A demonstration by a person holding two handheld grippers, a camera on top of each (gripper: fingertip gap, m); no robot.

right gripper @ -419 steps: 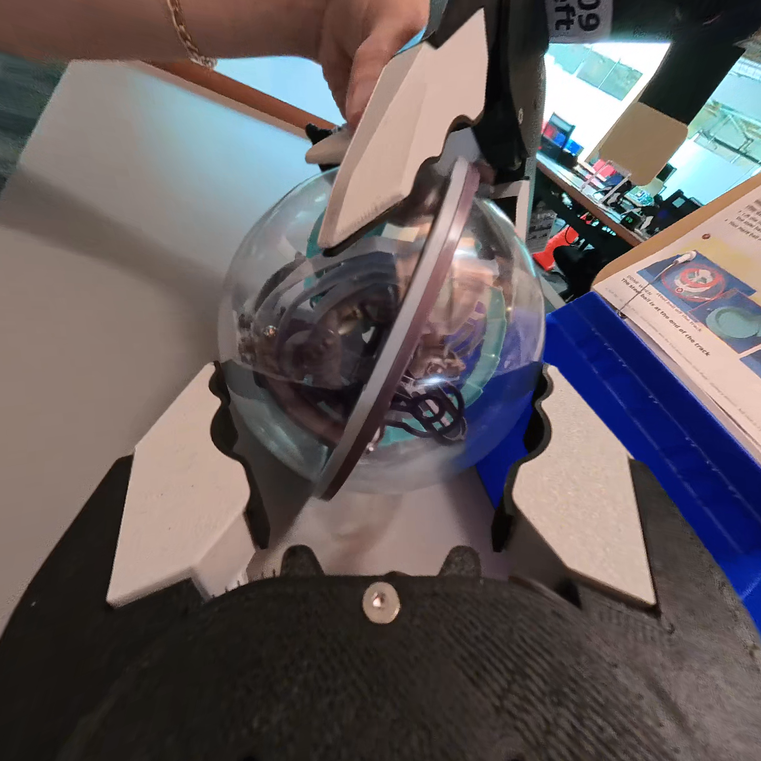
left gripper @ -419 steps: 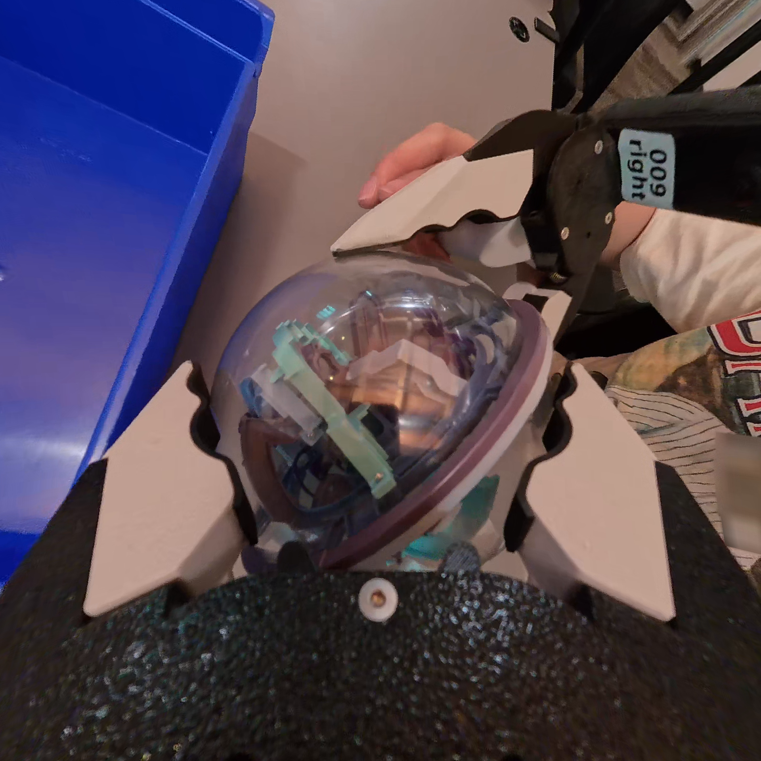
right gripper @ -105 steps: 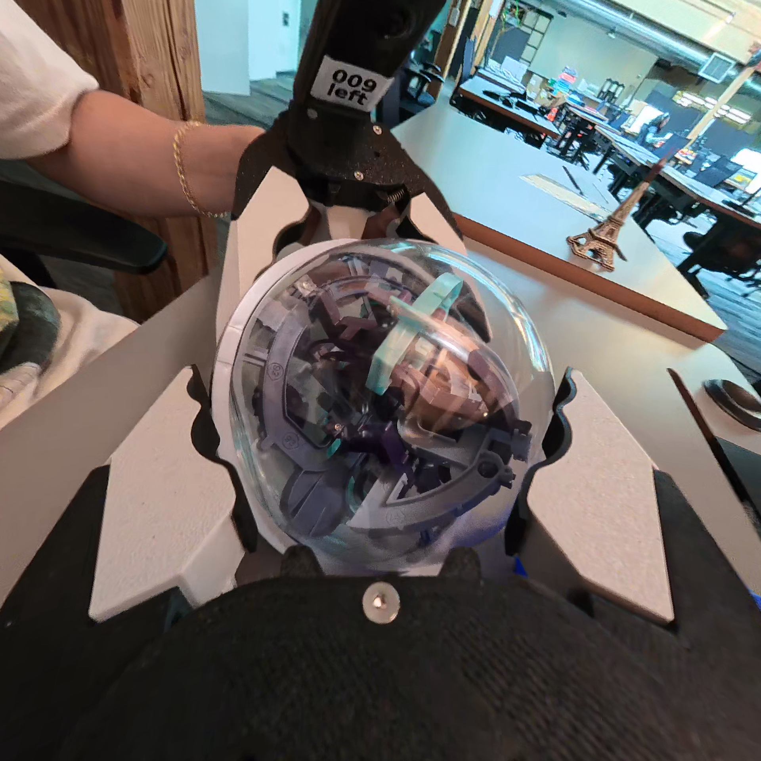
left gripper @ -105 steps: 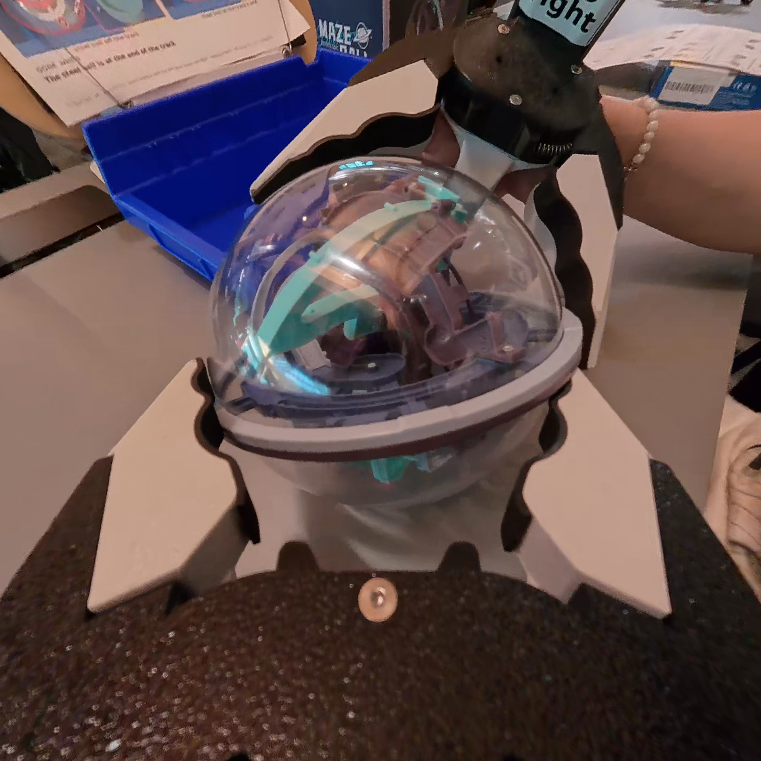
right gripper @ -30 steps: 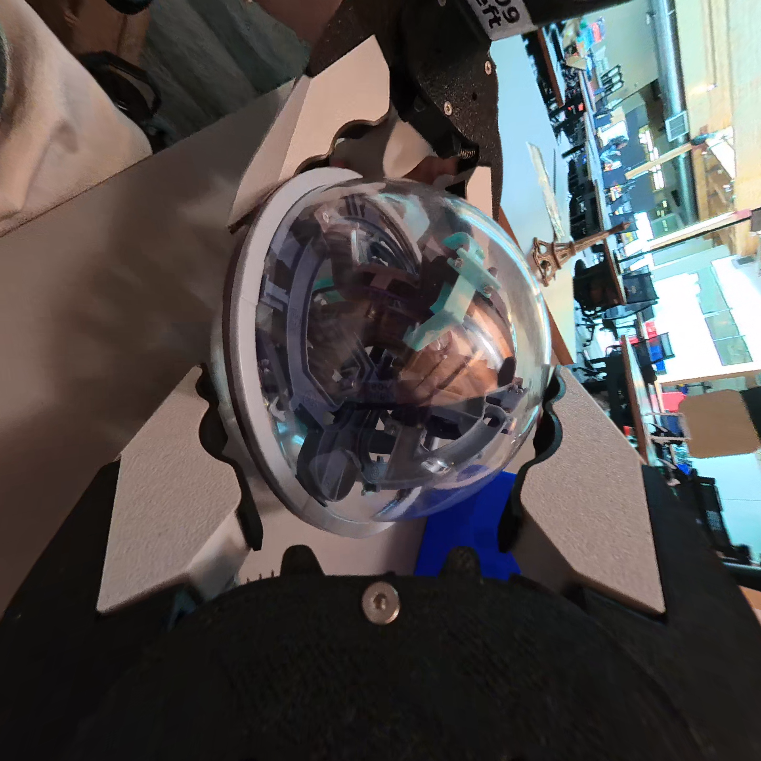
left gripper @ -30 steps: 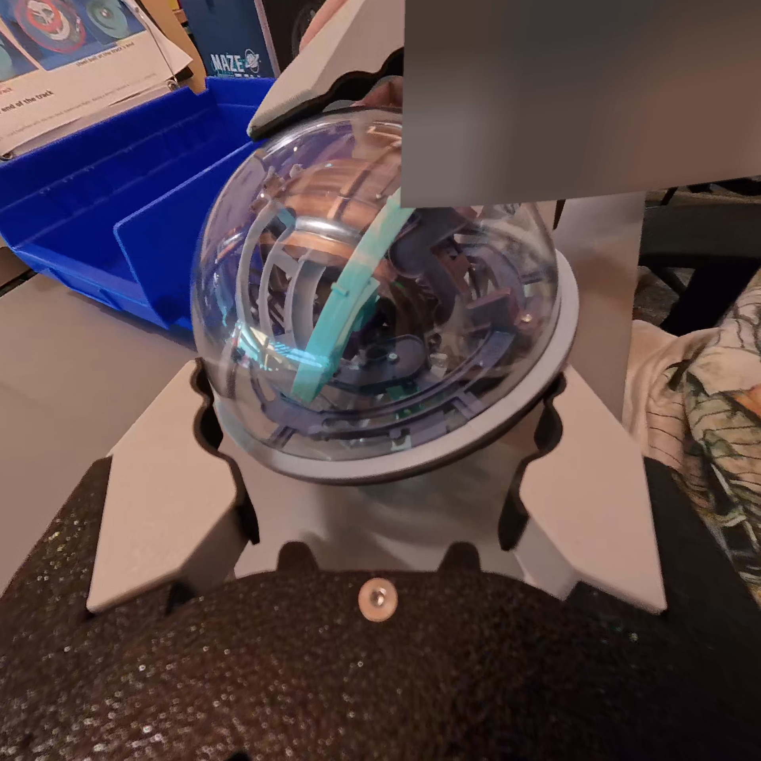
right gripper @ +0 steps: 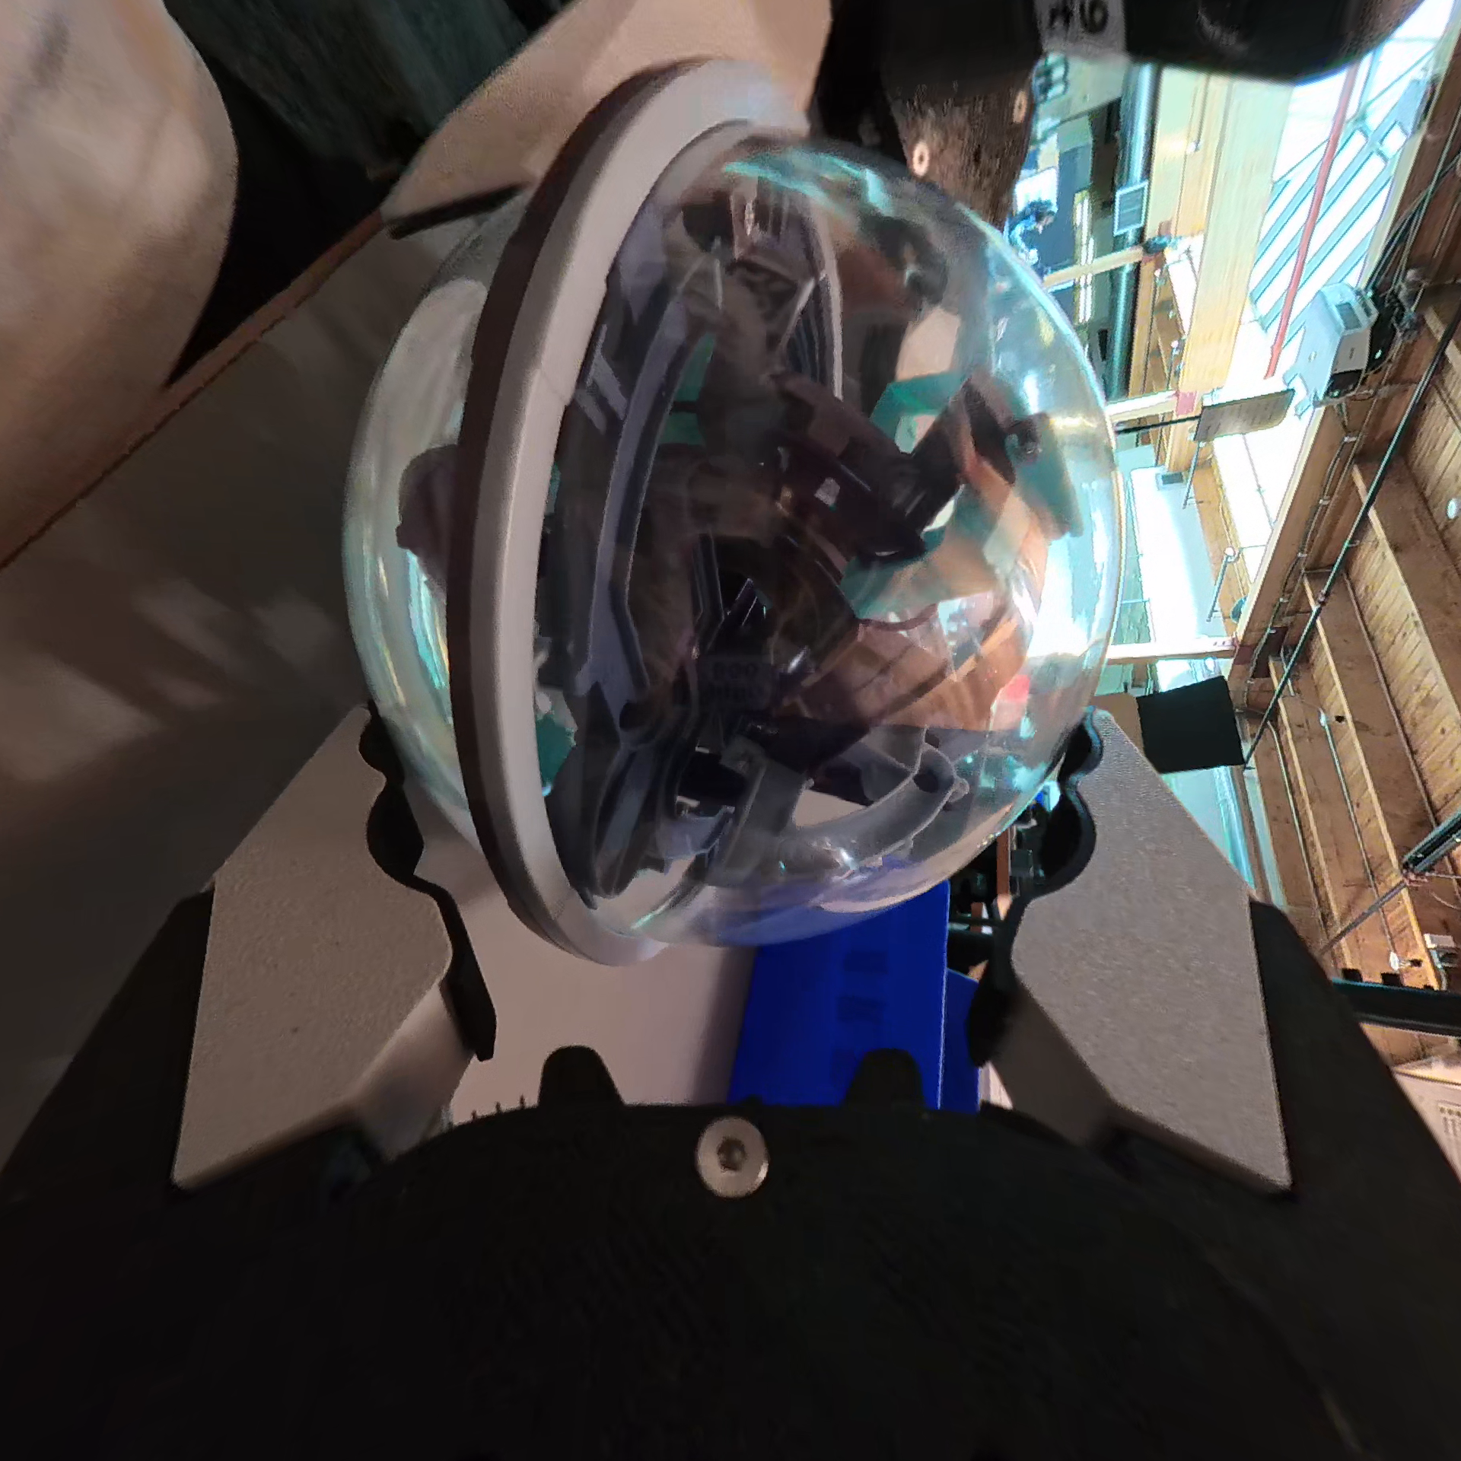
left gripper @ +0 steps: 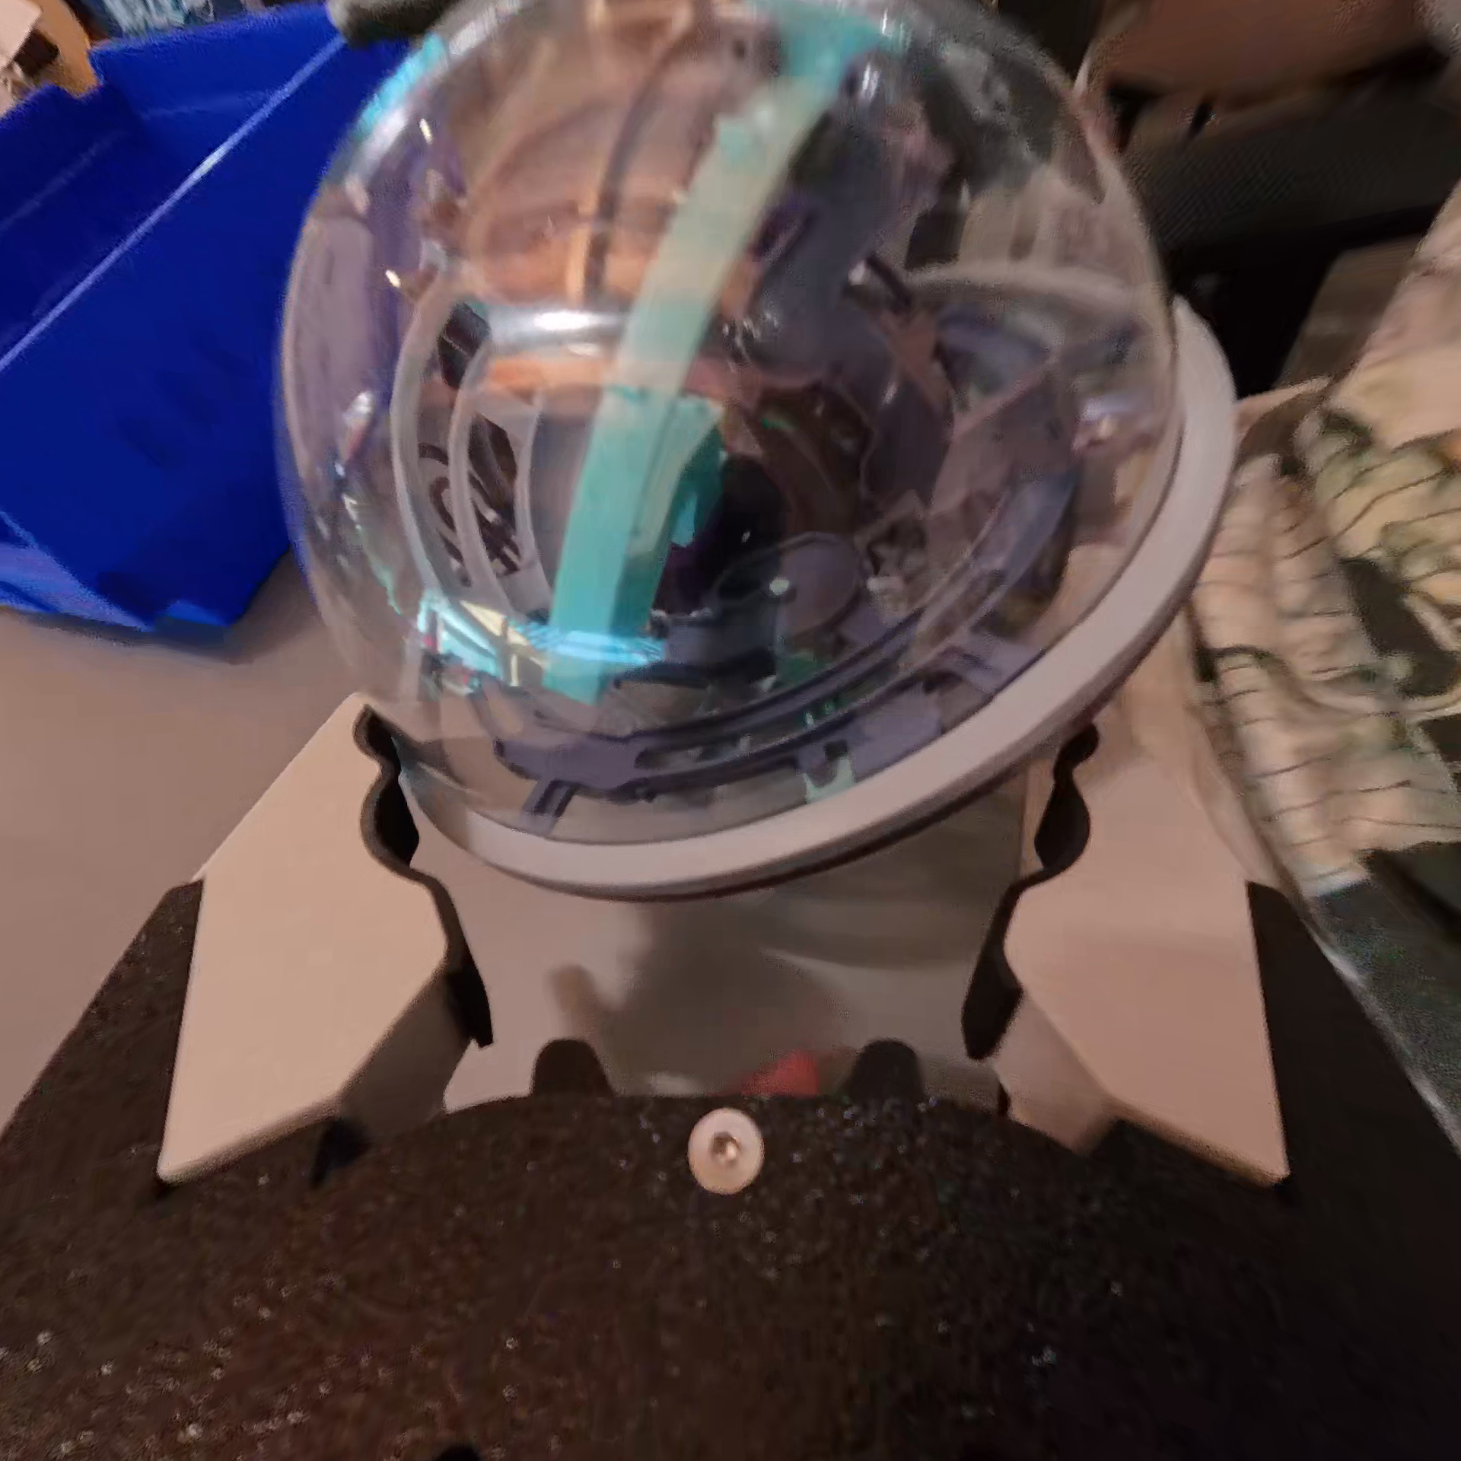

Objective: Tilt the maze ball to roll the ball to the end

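Note:
The maze ball (left gripper: 711, 411) is a clear sphere with a white equator ring and teal and grey tracks inside. It is held off the table between both grippers. My left gripper (left gripper: 727, 735) is shut on it from below, with the ring tilted up to the right. My right gripper (right gripper: 731, 727) is shut on the ball (right gripper: 790, 514), and the ring stands nearly upright at the left of that view. The left gripper's black body (right gripper: 925, 111) shows behind the ball at the top. I cannot pick out the small ball inside; both views are blurred.
A blue bin (left gripper: 134, 332) stands on the beige table (left gripper: 118, 751) to the left, and it also shows under the ball in the right wrist view (right gripper: 846, 1012). A person's patterned clothing (left gripper: 1344, 553) is close on the right.
The maze ball has tipped further. In the right wrist view its ring turned more upright and the view rolled. In the left wrist view the ball sits higher and larger.

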